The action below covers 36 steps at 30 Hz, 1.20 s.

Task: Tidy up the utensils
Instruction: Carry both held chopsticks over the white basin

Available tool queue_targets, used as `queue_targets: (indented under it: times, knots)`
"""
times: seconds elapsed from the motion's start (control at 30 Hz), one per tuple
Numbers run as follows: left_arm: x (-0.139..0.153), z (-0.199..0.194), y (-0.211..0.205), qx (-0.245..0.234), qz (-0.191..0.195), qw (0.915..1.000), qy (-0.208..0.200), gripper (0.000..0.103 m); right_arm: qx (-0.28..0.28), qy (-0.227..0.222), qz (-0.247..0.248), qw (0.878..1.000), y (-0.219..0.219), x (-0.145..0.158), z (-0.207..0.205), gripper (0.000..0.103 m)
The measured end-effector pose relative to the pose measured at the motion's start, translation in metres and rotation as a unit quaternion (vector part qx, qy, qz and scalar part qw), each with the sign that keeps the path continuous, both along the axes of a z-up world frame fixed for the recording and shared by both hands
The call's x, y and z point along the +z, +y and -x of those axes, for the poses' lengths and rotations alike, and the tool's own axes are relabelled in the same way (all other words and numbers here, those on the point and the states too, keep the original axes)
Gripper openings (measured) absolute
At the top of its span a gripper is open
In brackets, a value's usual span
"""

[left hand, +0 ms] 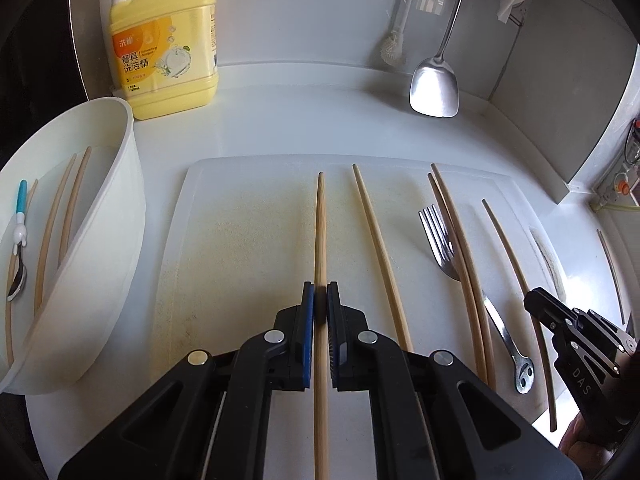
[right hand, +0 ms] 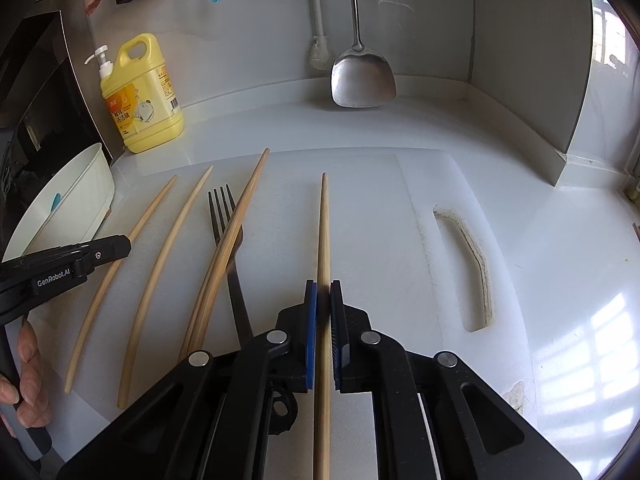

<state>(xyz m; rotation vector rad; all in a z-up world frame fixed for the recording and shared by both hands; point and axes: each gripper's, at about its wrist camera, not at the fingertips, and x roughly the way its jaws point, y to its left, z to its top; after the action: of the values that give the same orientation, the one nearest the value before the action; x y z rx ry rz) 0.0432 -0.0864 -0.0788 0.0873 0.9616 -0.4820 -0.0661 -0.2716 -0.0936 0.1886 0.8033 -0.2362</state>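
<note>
My left gripper [left hand: 320, 294] is shut on a bamboo chopstick [left hand: 320, 232] that points away over the white cutting board [left hand: 240, 220]. My right gripper [right hand: 323, 290] is shut on another chopstick [right hand: 323, 232] at the board's right side. Between them lie a single chopstick [left hand: 376, 248], a steel fork [left hand: 440, 240] and a pair of chopsticks [left hand: 460, 248] crossing it. The white tub [left hand: 132, 128] on the left holds chopsticks [left hand: 68, 208] and a blue-handled spoon [left hand: 18, 276]. Each gripper shows at the edge of the other view: the right gripper [left hand: 534, 300], the left gripper [right hand: 124, 246].
A yellow detergent bottle [left hand: 168, 52] stands at the back left. A steel spatula [left hand: 434, 88] and a brush [left hand: 394, 52] hang on the back wall. The board's handle slot [right hand: 472, 264] is on the right. A hand [right hand: 28, 380] holds the left gripper's grip.
</note>
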Motion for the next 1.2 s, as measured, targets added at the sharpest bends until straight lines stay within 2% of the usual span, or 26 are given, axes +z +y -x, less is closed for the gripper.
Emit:
queue_targets:
  times: [0.2,0.37,0.57,0.73,0.87,1.0,1.2]
  knots:
    - [0.018,0.015,0.004,0.006,0.008,0.9999,0.01,0.007,0.007,-0.008,-0.006,1.0,0.004,0.021,0.005,0.006]
    - [0.051,0.024,0.013,0.026,0.019,0.9994,0.01,0.007,0.028,-0.022,-0.007,0.999,0.011,0.055,0.007,0.006]
    - [0.098,0.036,0.042,0.07,0.018,0.9973,-0.004,0.007,0.09,-0.049,-0.012,0.995,0.034,0.102,-0.001,0.006]
    - [0.125,0.039,0.09,0.126,0.021,0.9917,-0.019,0.007,0.157,-0.07,-0.012,0.985,0.076,0.135,-0.022,0.006]
    - [0.132,0.03,0.136,0.167,0.023,0.9855,-0.023,0.007,0.202,-0.075,-0.021,0.976,0.122,0.148,-0.049,0.006]
    - [0.132,0.008,0.186,0.193,0.023,0.9804,-0.034,0.007,0.231,-0.074,-0.038,0.969,0.174,0.148,-0.082,0.006]
    - [0.112,-0.033,0.247,0.196,0.025,0.9798,-0.033,0.007,0.227,-0.05,-0.06,0.971,0.243,0.13,-0.143,0.006]
